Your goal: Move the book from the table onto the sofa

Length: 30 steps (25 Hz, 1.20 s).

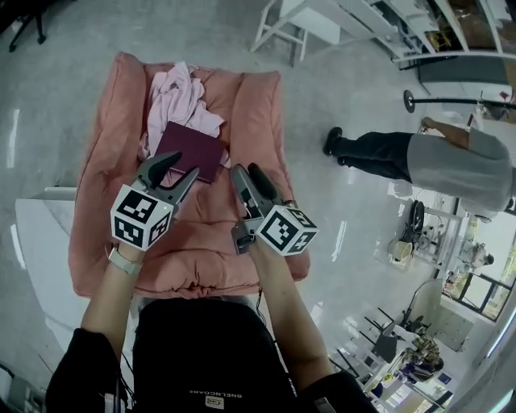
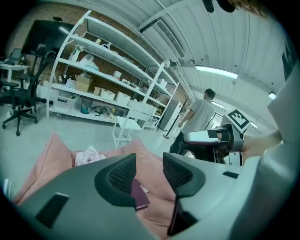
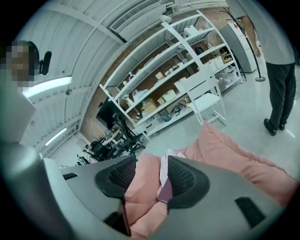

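Note:
The dark maroon book (image 1: 190, 150) lies flat on the pink sofa (image 1: 105, 202), partly on a crumpled pale pink cloth (image 1: 181, 101). My left gripper (image 1: 182, 165) hangs in the air above the book's near edge, jaws apart and nothing between them. My right gripper (image 1: 246, 169) hovers just to its right, also open and empty. In the left gripper view the book (image 2: 139, 194) shows below the gap of the left gripper (image 2: 149, 161). A corner of the book (image 3: 165, 191) peeks past the right gripper (image 3: 152, 164).
A white table (image 1: 40, 234) stands at the sofa's left, close to me. A person (image 1: 427, 157) stands on the floor to the right. A white chair (image 1: 294, 24) and shelving (image 2: 93, 79) lie beyond the sofa.

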### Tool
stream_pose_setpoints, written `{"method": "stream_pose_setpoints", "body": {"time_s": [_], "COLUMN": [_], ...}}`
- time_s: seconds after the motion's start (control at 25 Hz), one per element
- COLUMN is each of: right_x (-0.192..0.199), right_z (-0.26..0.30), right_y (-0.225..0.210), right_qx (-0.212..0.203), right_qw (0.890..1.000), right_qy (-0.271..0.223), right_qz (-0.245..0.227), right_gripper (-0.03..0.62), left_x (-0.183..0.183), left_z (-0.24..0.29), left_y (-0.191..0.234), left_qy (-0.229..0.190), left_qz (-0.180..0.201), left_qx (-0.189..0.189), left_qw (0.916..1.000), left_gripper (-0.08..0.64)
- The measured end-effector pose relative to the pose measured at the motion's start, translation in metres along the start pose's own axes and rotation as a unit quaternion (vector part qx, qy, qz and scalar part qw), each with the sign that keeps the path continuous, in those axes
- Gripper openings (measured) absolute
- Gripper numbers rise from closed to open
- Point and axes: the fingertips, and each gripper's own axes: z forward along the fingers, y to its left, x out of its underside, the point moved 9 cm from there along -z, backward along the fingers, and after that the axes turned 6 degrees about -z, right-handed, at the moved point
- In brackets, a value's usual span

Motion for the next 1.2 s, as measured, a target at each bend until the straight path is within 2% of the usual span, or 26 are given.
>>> {"method": "stream_pose_setpoints", "body": {"time_s": [0.16,0.36,0.8,0.96,1.2], "right_x": [-0.01,-0.018,-0.034,-0.036,-0.045], "right_z": [-0.024,-0.059,-0.134,-0.159,-0.19], "right_y": [0.013,0.025,0.063,0.073,0.085], "right_qx": [-0.017,-0.026,-0.056,-0.072,-0.089], "right_qw": [1.0,0.999,0.993,0.99,0.985], "right_qy": [-0.022,-0.045,-0.085,-0.103,-0.123], "right_qz": [-0.004,-0.01,-0.053,-0.067,-0.077], "right_gripper": [0.229,0.181,0.11,0.098,0.094], "left_x": [-0.01,-0.022,-0.041,-0.047,-0.059], "left_z": [-0.015,-0.037,-0.084,-0.097,-0.119], "left_y": [-0.023,-0.055,-0.122,-0.147,-0.182], "left_qy": [-0.02,-0.039,-0.053,-0.063,-0.085], "left_qz": [0.011,0.03,0.059,0.08,0.086], "left_qx": [0.004,0.002,0.006,0.013,0.019], "left_qw": [0.9997,0.9988,0.9968,0.9947,0.9925], "left_gripper": [0.161,0.139,0.069,0.061,0.026]}}
